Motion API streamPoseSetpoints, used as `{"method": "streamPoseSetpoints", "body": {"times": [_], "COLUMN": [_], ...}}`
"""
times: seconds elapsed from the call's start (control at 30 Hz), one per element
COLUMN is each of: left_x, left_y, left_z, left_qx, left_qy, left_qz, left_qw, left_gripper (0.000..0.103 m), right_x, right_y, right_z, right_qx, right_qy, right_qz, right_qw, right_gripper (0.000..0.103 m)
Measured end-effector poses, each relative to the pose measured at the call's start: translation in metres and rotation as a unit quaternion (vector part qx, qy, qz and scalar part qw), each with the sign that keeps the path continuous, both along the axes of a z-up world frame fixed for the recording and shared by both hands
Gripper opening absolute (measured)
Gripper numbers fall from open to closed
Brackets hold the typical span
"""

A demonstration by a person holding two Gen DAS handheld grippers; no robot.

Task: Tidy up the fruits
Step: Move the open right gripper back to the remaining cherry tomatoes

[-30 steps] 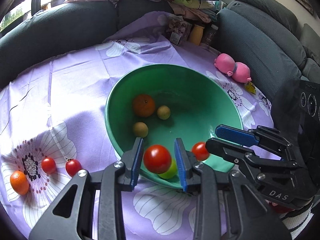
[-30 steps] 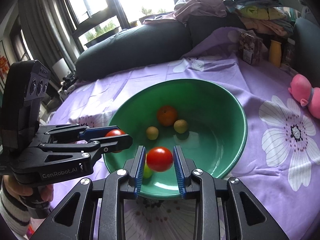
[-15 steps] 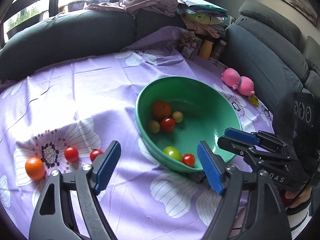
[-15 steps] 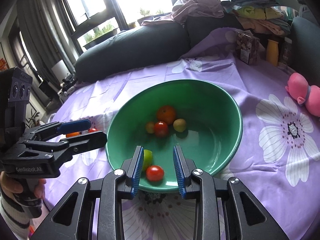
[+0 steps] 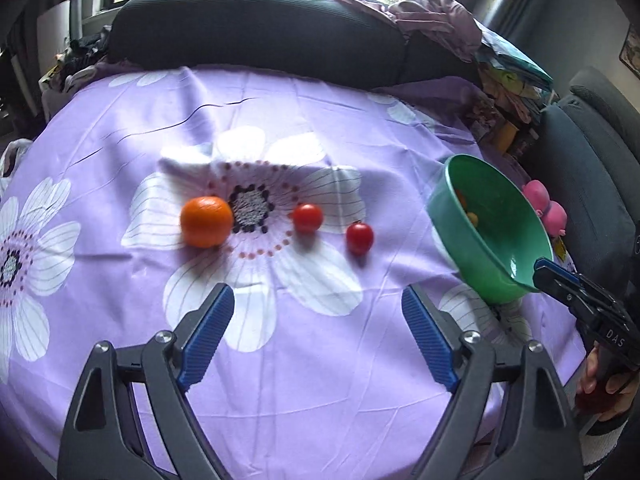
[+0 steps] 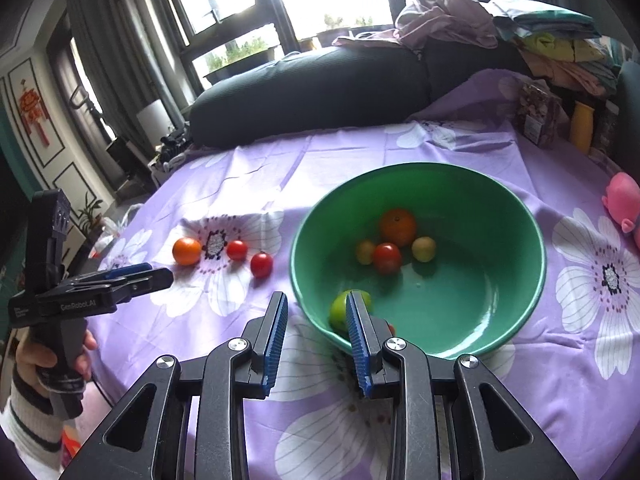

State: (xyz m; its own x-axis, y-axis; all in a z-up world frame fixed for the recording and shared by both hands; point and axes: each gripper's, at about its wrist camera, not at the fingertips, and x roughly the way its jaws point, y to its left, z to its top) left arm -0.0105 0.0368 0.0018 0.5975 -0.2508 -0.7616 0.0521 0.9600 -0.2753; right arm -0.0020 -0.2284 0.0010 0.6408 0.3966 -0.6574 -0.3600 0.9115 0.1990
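Note:
A green bowl [image 6: 520, 216] on the purple flowered cloth holds an orange [image 6: 398, 227], a red tomato [image 6: 387, 258], two small yellowish fruits, and a green fruit [image 6: 339, 307] by the near rim. On the cloth lie an orange [image 5: 206, 221] and two red tomatoes [image 5: 307, 218] [image 5: 359, 237]. My left gripper [image 5: 318, 314] is open and empty, held short of these fruits; it also shows in the right wrist view [image 6: 154, 274]. My right gripper [image 6: 316, 312] is open and empty over the bowl's near left rim. The bowl shows at right in the left wrist view [image 5: 500, 248].
A dark sofa [image 6: 312, 88] curves behind the table, with piled clothes [image 6: 448, 20] on it. A pink pig toy [image 6: 624, 200] lies right of the bowl. A snack bag [image 6: 536, 114] and a yellow bottle [image 6: 582, 126] stand at the far right.
Both grippers let their red tomatoes drop into the bowl. The left gripper then opened wide and swung left toward the orange and two tomatoes on the cloth. The right gripper drew back slightly.

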Motion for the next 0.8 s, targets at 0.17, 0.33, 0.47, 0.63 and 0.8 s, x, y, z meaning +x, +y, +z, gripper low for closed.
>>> {"method": "streamPoseSetpoints", "body": {"times": [0.17,0.33,0.47,0.63,0.8], "left_x": [-0.016,-0.021,-0.018,-0.009,0.005], "left_y": [0.021,0.029,0.029,0.024,0.019], "left_z": [-0.010,-0.018,-0.021,-0.022,-0.022], "left_qx": [-0.008,-0.018,-0.014,-0.002,0.009], "left_qy": [0.014,0.019,0.019,0.015,0.013], "left_qz": [0.022,0.022,0.014,0.001,-0.018], "left_qw": [0.9996,0.9994,0.9996,0.9999,0.9997], "left_gripper": [0.086,0.086,0.086,0.086,0.086], "right_x": [-0.004,-0.004,0.000,0.009,0.022], "right_y": [0.032,0.062,0.077,0.086,0.093], "right_z": [-0.008,-0.021,-0.030,-0.035,-0.038], "right_qx": [-0.013,-0.028,-0.037,-0.050,-0.062], "right_qy": [0.013,0.033,0.049,0.057,0.062], "right_qz": [0.042,0.080,0.090,0.087,0.082], "right_qw": [0.999,0.996,0.994,0.993,0.993], "right_gripper": [0.030,0.030,0.030,0.030,0.030]}}
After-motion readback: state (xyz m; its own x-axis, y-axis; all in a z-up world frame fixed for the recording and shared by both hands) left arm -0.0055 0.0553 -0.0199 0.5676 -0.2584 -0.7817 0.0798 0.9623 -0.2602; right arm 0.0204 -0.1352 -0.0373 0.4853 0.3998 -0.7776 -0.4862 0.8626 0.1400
